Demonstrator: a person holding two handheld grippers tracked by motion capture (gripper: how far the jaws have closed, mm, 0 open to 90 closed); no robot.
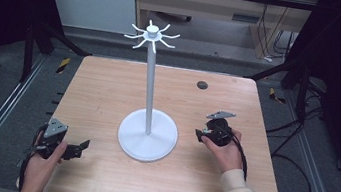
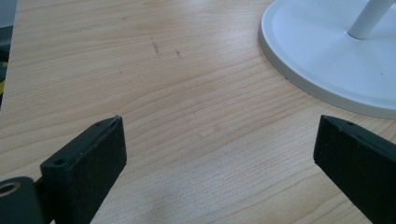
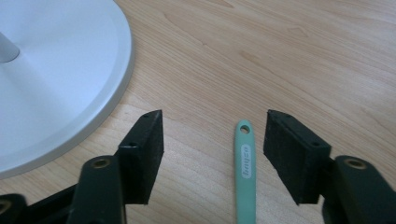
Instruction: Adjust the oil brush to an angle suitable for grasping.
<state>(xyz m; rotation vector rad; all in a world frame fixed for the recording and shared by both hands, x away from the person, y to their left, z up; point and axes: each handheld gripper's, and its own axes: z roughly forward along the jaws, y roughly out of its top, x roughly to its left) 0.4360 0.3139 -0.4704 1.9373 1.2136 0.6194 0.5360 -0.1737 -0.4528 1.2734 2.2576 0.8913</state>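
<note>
Right gripper view: mint-green handle [image 3: 245, 179] flat on the wooden table [image 3: 280, 56], between the 2 black jaws, nearer the one at picture right, touching neither.
Handle axis: long axis running along the jaws' own line; rounded end with a hanging hole pointing away from the camera, other end cut off by the bottom edge.
Right gripper [image 3: 214, 135]: jaws about half apart, gripping nothing, pads clear of the handle.
Stand base [image 3: 56, 79]: white round disc at upper left, just beside the jaw at picture left.
High view: right gripper [image 1: 218, 131] in a hand just right of the white stand [image 1: 150, 98]; handle hidden under the gripper here.
Left gripper view: left gripper [image 2: 219, 140] with jaws wide, bare wood between them, disc rim [image 2: 317, 88] at upper right.
High view, left gripper [image 1: 63, 144]: near the table's front-left edge, well apart from the right one.
</note>
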